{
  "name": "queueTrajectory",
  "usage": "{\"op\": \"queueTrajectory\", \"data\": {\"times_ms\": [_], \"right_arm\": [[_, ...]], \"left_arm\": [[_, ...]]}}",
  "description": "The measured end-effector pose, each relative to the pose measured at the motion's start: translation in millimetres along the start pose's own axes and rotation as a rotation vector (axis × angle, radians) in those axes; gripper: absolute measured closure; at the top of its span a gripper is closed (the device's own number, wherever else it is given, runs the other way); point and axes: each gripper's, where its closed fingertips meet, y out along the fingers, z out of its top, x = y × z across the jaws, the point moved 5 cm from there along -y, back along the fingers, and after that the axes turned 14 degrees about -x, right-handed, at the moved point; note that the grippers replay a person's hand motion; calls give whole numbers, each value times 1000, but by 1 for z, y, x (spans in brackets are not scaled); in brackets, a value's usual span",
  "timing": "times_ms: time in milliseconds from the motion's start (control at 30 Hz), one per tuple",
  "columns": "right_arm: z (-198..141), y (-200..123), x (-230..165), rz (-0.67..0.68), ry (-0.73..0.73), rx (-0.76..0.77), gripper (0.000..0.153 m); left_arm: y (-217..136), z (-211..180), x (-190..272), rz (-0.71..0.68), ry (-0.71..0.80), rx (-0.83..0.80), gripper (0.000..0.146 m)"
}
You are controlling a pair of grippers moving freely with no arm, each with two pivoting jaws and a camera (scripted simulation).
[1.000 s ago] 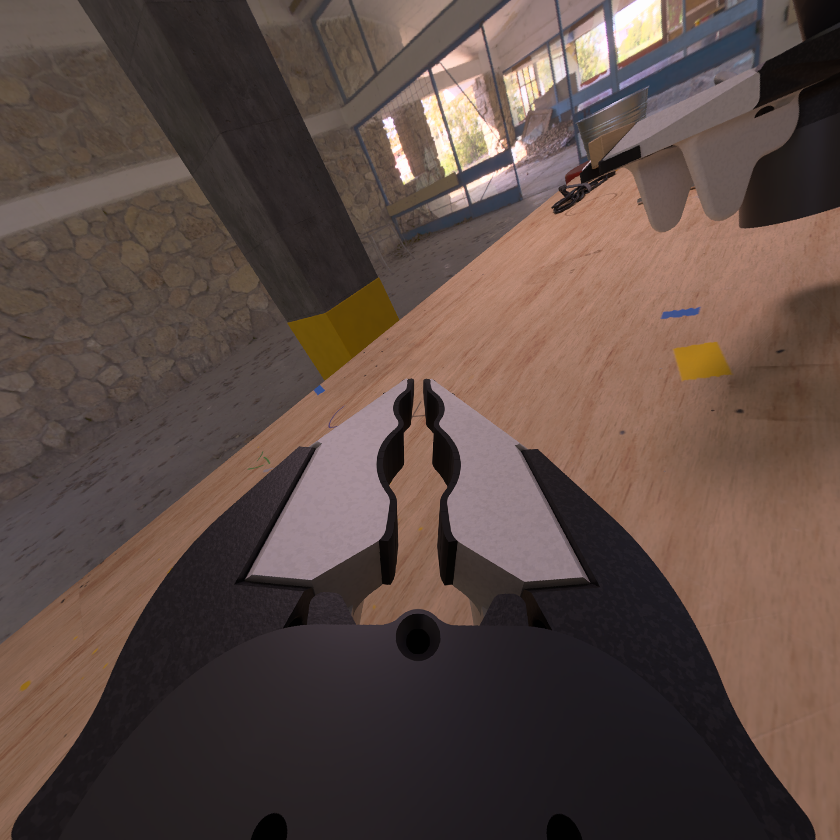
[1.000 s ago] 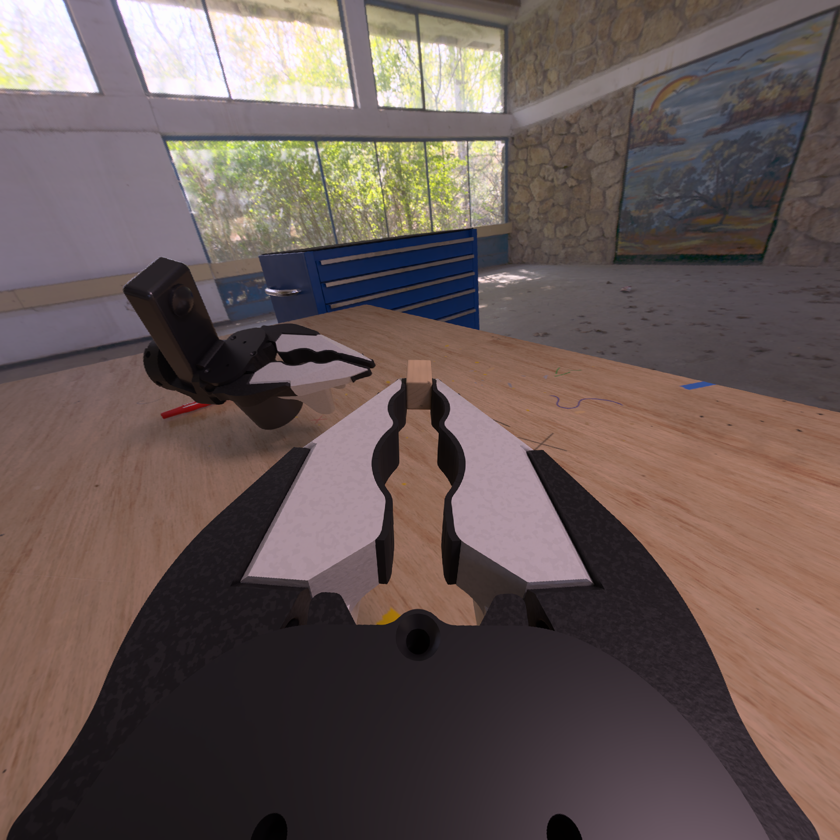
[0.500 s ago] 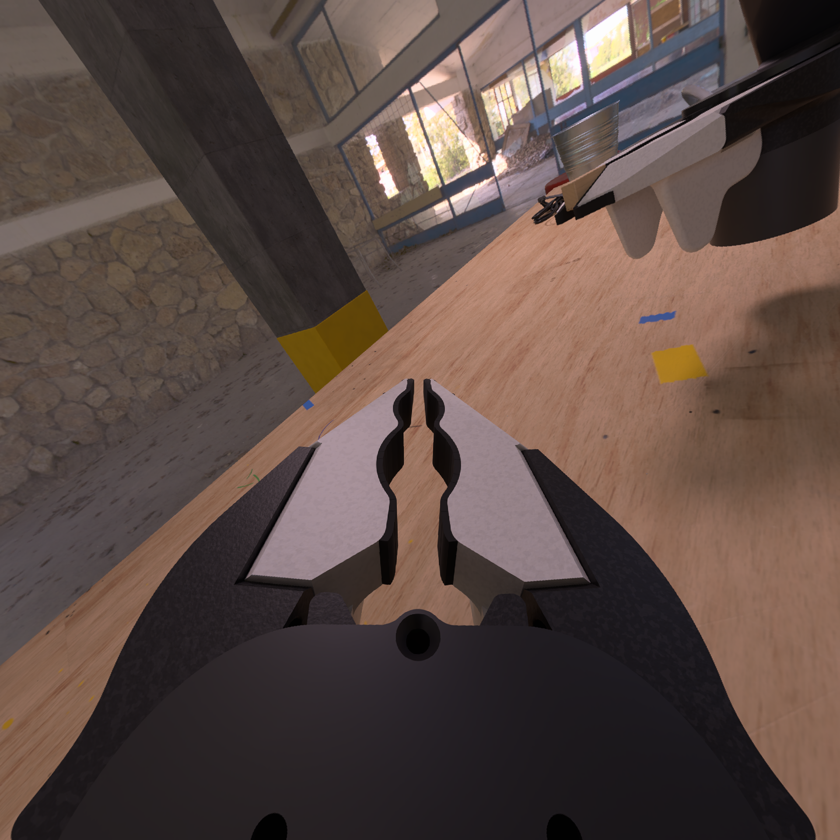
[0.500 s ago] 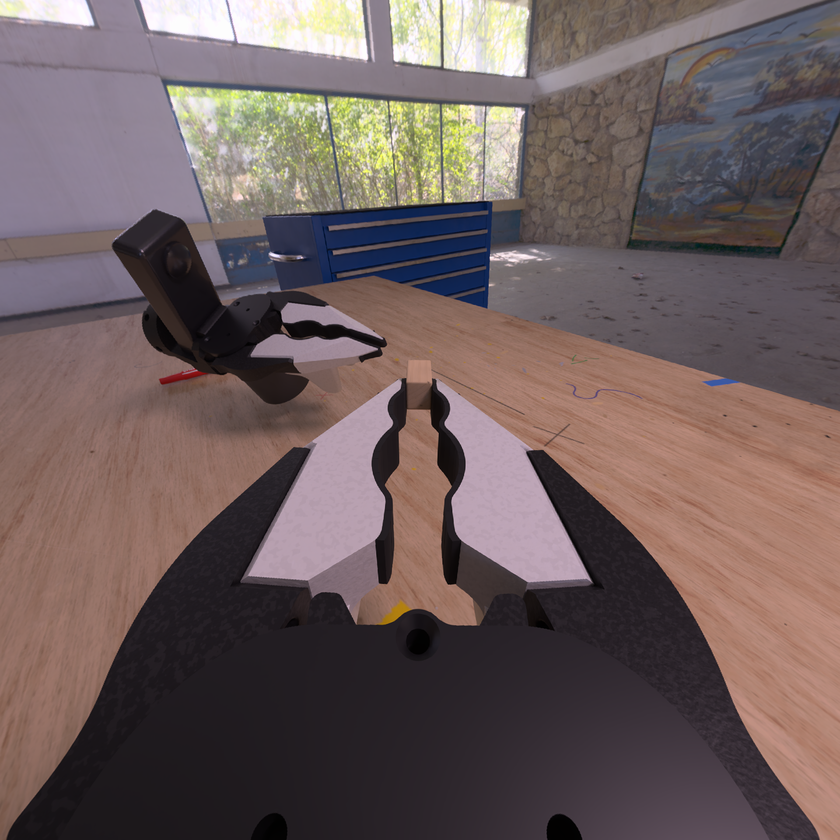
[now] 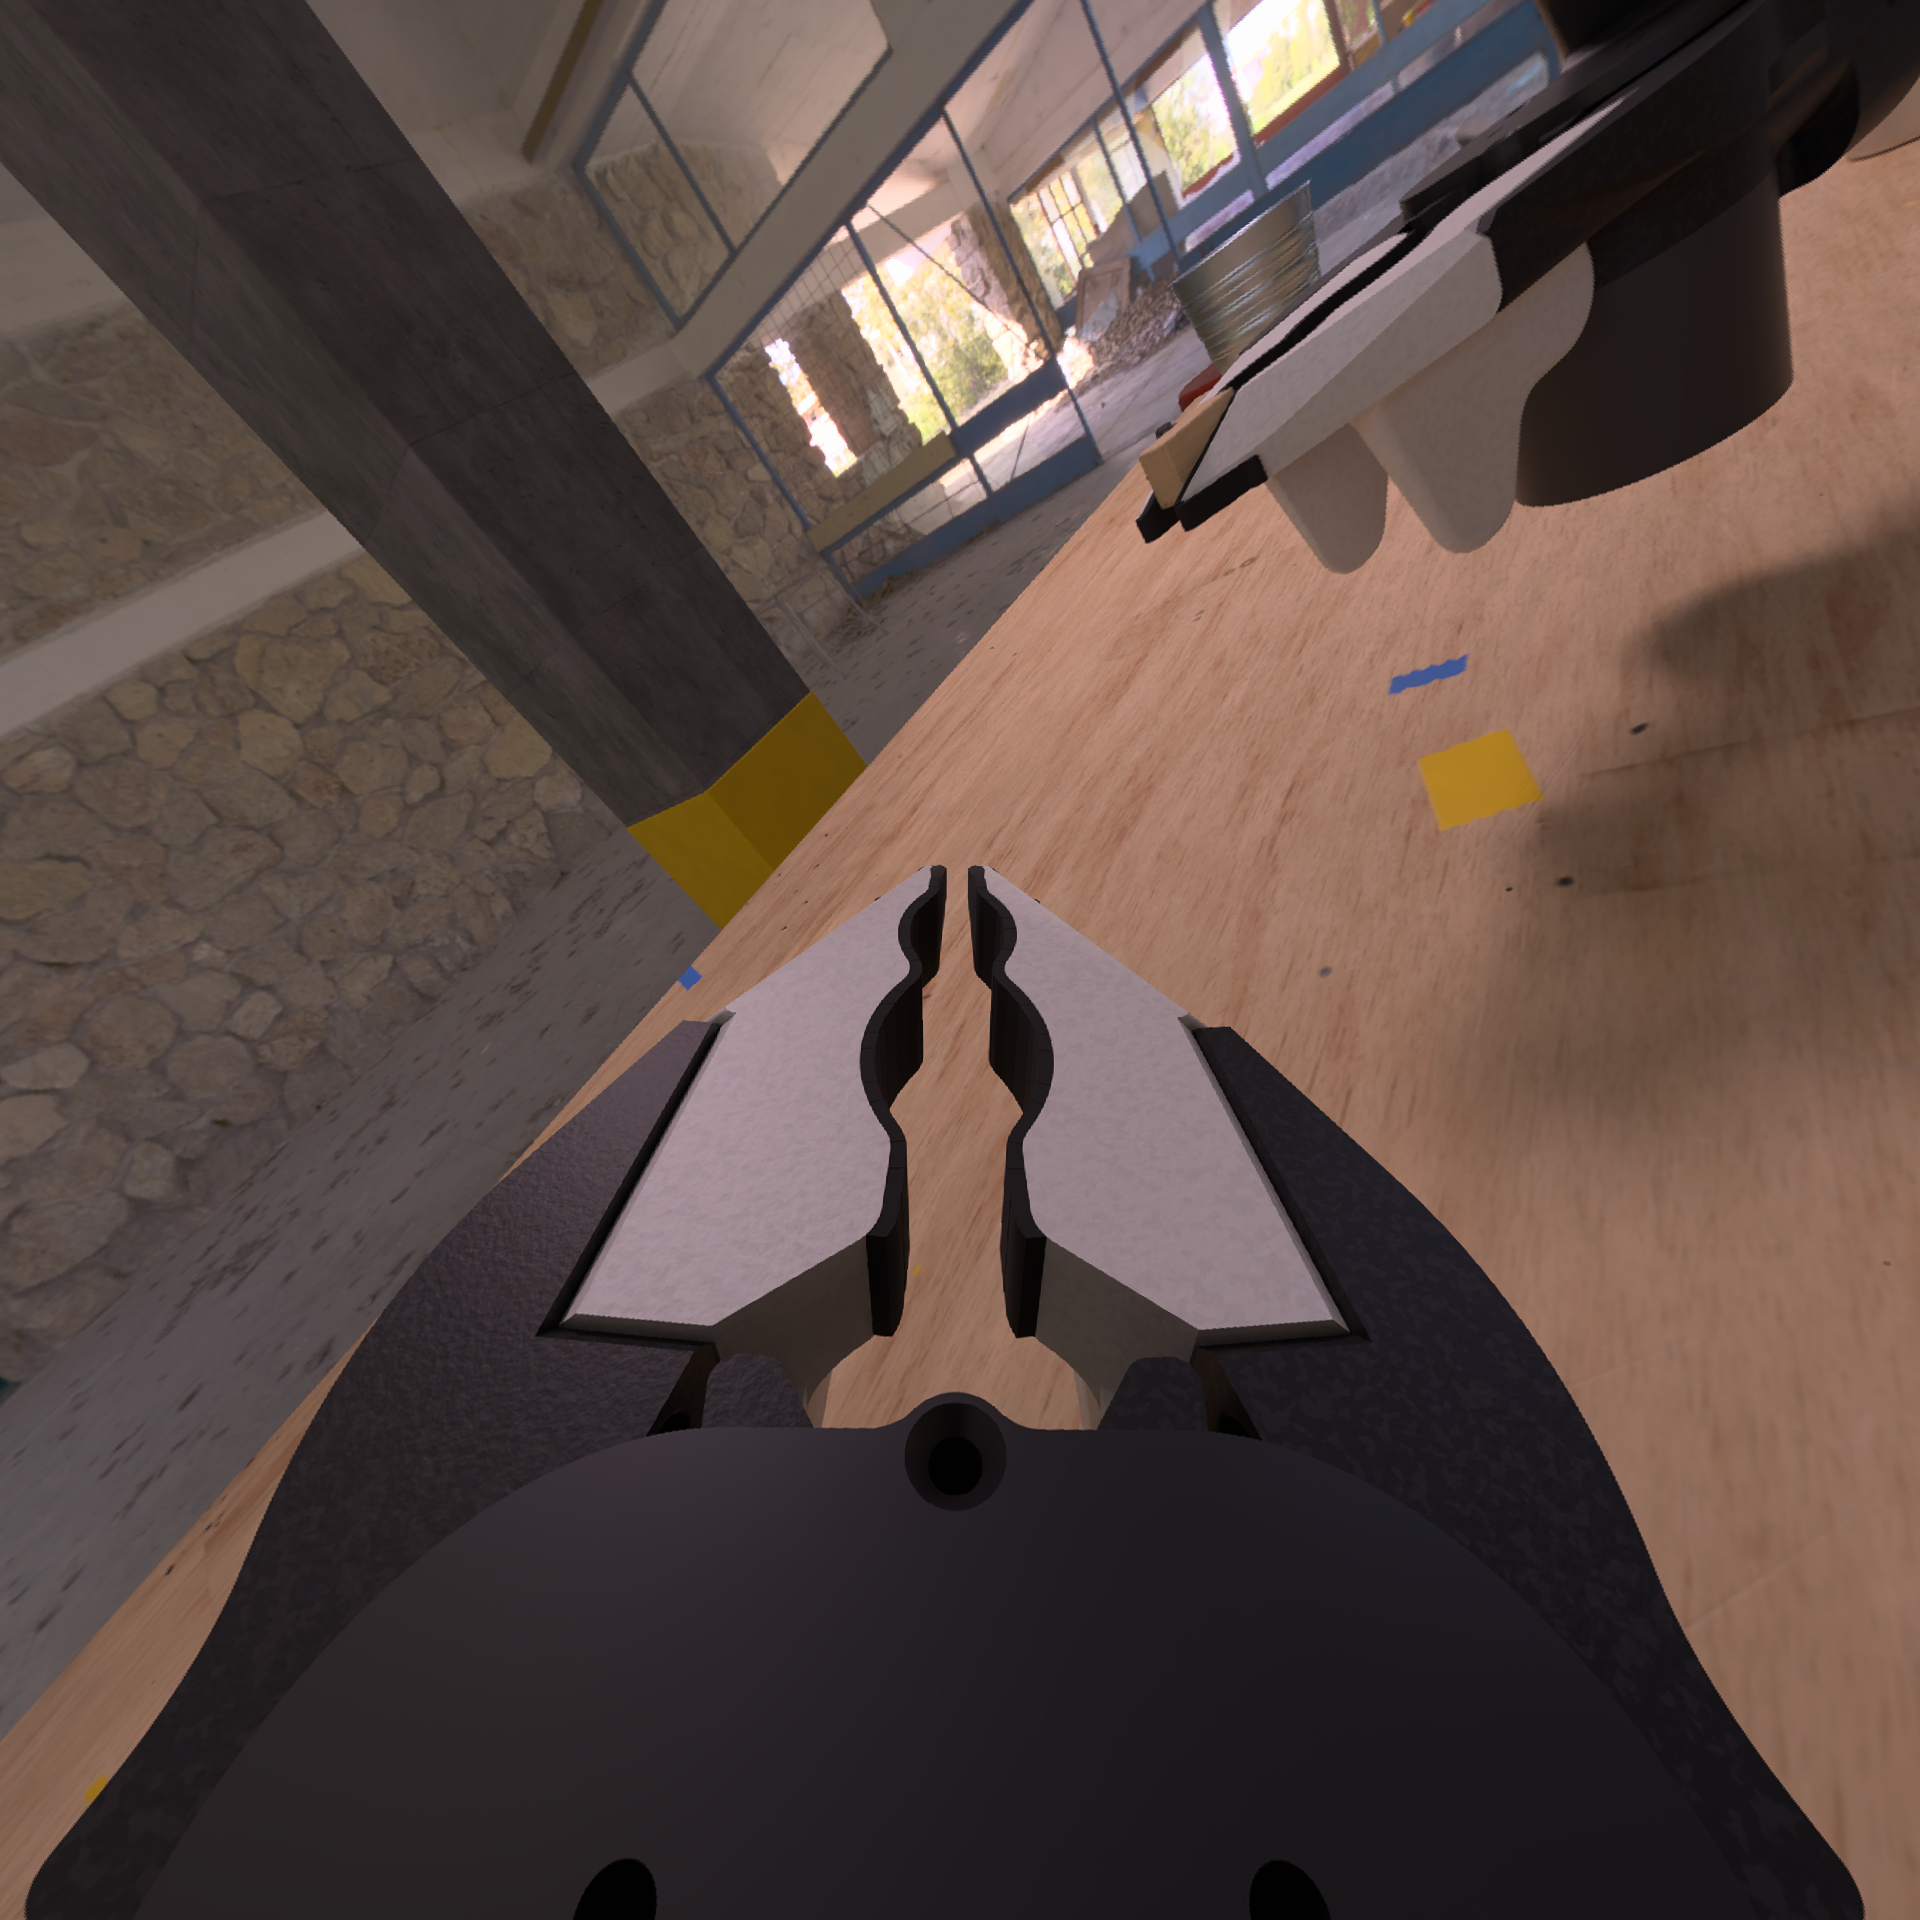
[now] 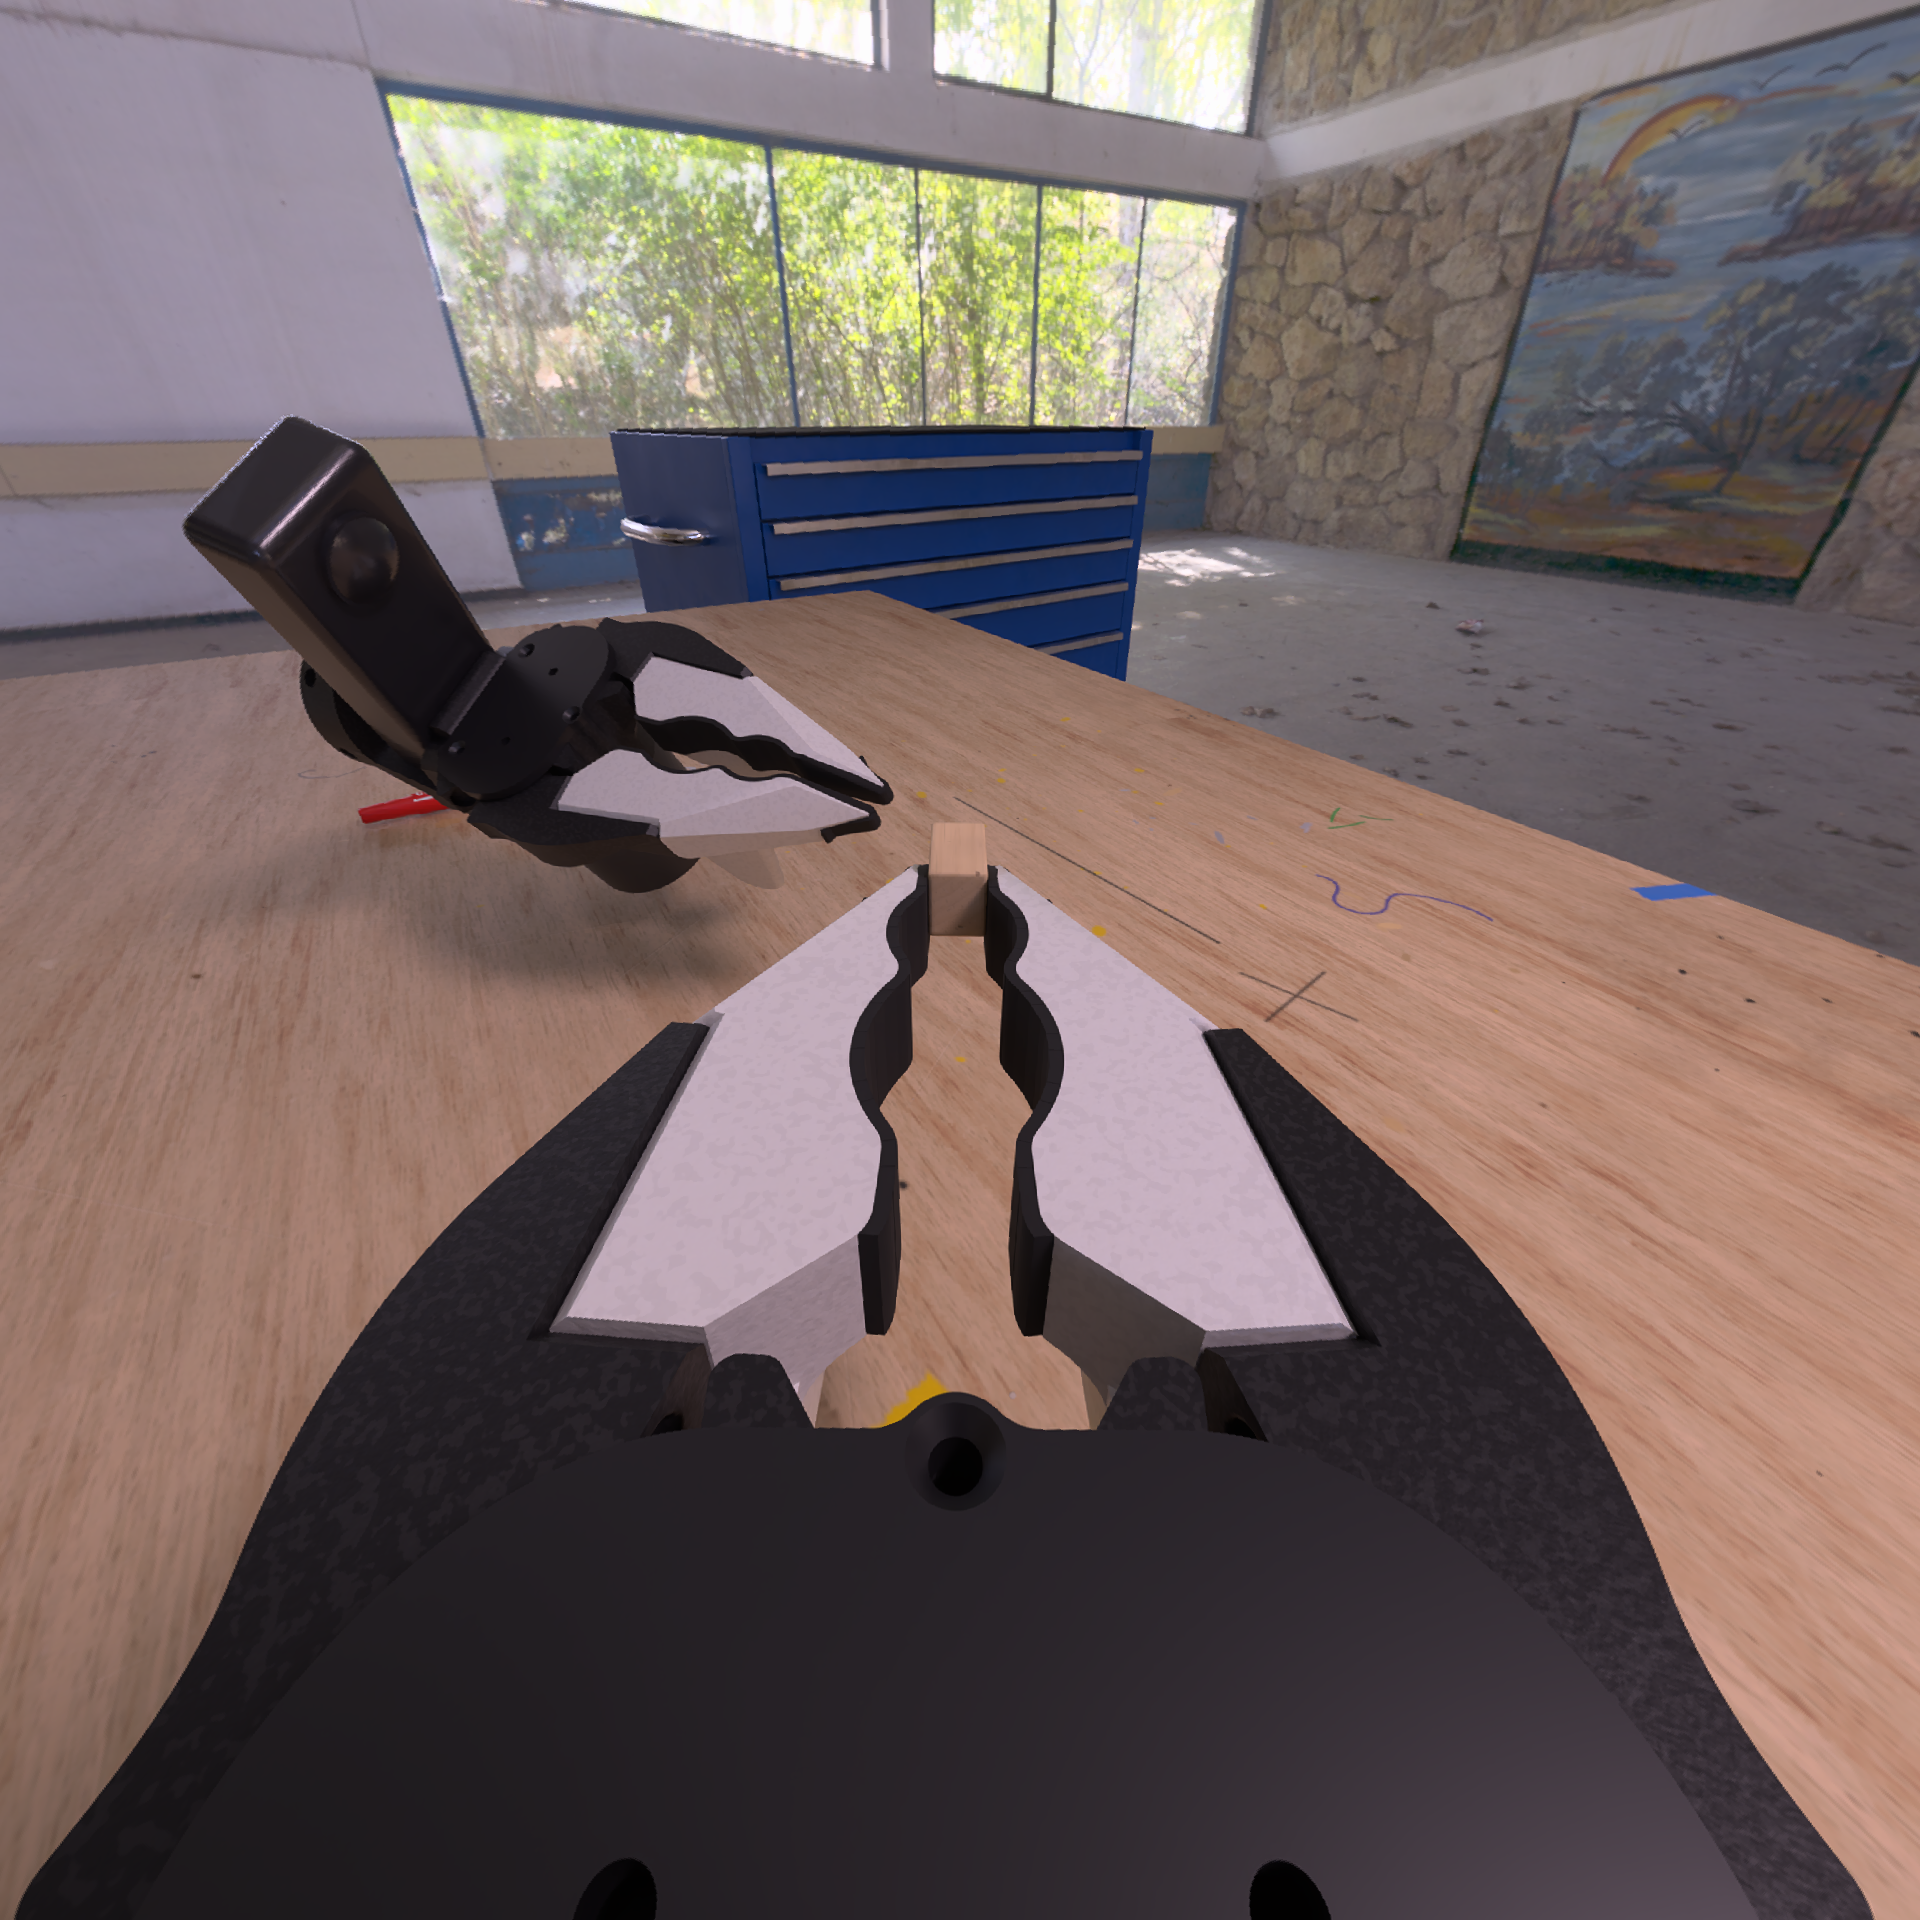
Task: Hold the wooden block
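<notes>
A small pale wooden block (image 6: pixel 957 878) is pinched between the tips of my right gripper (image 6: pixel 957 896), held above the wooden table (image 6: pixel 1558 1195). In the left wrist view the right gripper (image 5: pixel 1195 488) hangs at the upper right with the block (image 5: pixel 1184 445) in its tips. My left gripper (image 5: pixel 956 883) is shut and empty, with a thin gap between its tips, low over the table (image 5: pixel 1351 1039) near its left edge. In the right wrist view the left gripper (image 6: pixel 868 810) hovers just left of the block, its tips near it but apart.
A red marker (image 6: pixel 400 807) lies on the table behind the left gripper. A yellow square patch (image 5: pixel 1475 777) and blue tape (image 5: pixel 1429 675) mark the table. A blue drawer cabinet (image 6: pixel 935 530) stands beyond the far edge. A grey pillar (image 5: pixel 416 416) stands off the left edge.
The right gripper has risen with the block in its tips and come nearer the left gripper. The left gripper has tilted and shifted slightly, still shut.
</notes>
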Motion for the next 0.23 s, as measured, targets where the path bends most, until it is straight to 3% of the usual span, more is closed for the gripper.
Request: {"op": "queueTrajectory", "data": {"times_ms": [233], "right_arm": [[-5,1,5,-4,21,-16,144]], "left_arm": [[3,-1,2,-50,-41,2,142]]}}
